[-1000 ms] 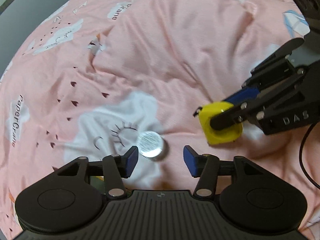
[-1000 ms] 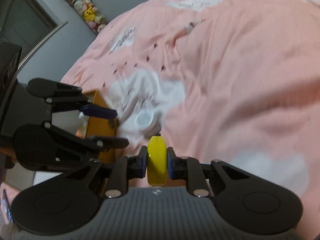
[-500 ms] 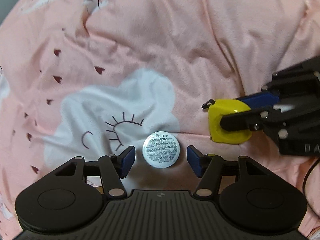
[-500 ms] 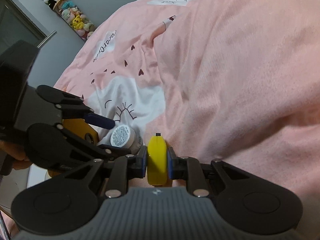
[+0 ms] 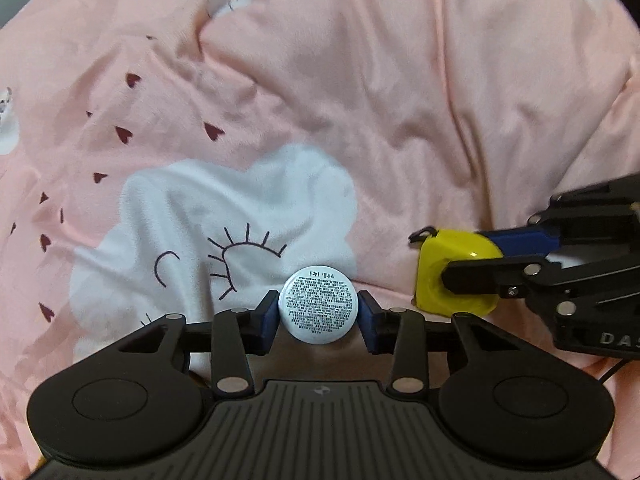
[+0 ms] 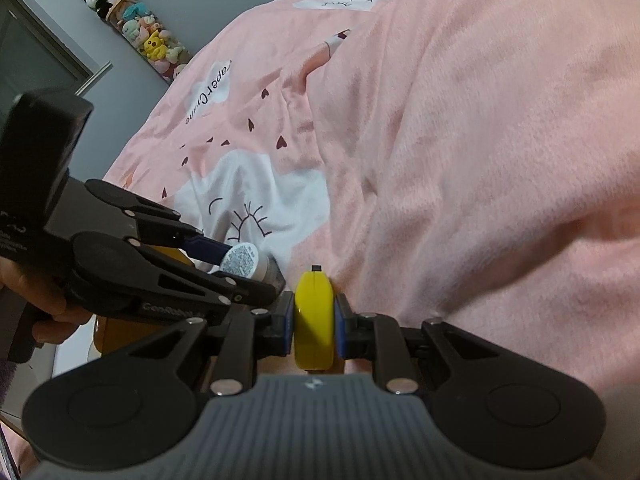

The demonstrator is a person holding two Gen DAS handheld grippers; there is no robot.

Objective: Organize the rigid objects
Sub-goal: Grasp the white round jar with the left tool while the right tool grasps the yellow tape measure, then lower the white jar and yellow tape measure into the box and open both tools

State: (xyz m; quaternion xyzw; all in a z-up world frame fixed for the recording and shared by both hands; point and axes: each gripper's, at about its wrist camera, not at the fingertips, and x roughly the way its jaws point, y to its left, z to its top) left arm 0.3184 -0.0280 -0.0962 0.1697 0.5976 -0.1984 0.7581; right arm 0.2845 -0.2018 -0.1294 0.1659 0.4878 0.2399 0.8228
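The left tongs (image 5: 319, 317) were closed onto a small round jar (image 5: 318, 305), its blue pads (image 5: 269, 322) pressed against either side and its white printed label facing the camera. The jar sat low over the white cloud print (image 5: 224, 216) of the pink bedspread (image 5: 360, 80). Just to its right, the right tongs (image 6: 314, 320) were shut on a yellow tape measure (image 6: 314, 320) held on edge, near the bedspread. A column of plush toys (image 6: 136, 28) stood against the far grey wall.
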